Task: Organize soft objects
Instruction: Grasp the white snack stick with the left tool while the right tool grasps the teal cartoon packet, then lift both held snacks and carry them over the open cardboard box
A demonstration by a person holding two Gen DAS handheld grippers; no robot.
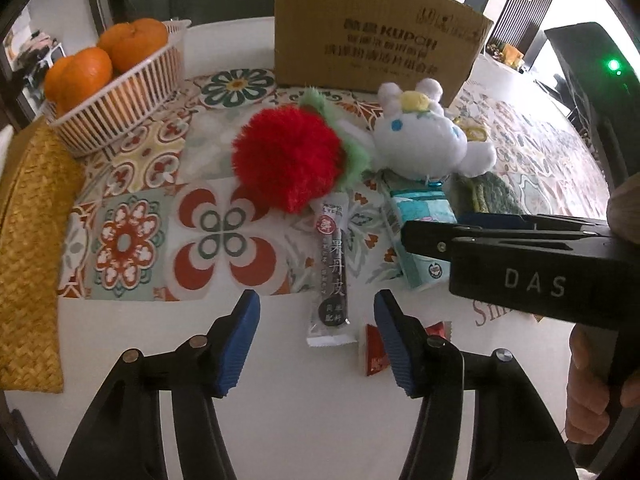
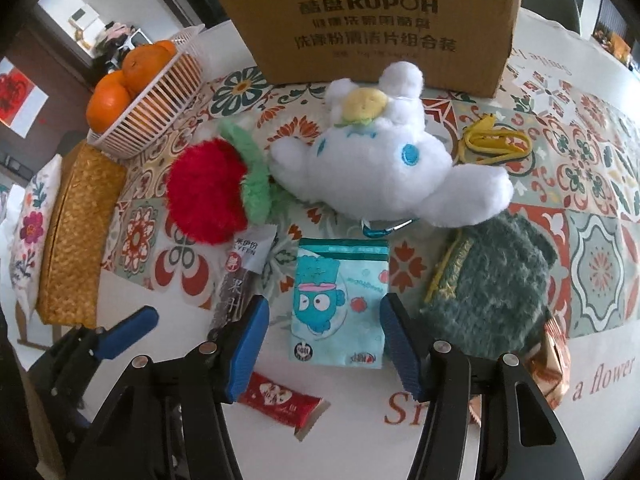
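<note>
White plush toy [image 2: 384, 168]: centre of the patterned cloth [image 2: 592, 248], just near of the cardboard box [image 2: 368, 20]; looks light and squashy, best pinched across the round body.
Red pompom [image 2: 206, 196]: left of the plush, touching it; fluffy, likely to slip, so bite deep.
Green knit piece [image 2: 492, 292]: near right; limp, take it mid-fold.
Tissue pack [image 2: 340, 300]: between the toys and the claws; soft, crushable.
Left gripper [image 1: 316, 340]: spread, empty.
Right gripper [image 2: 324, 340]: spread, empty, hovering over the tissue pack.
</note>
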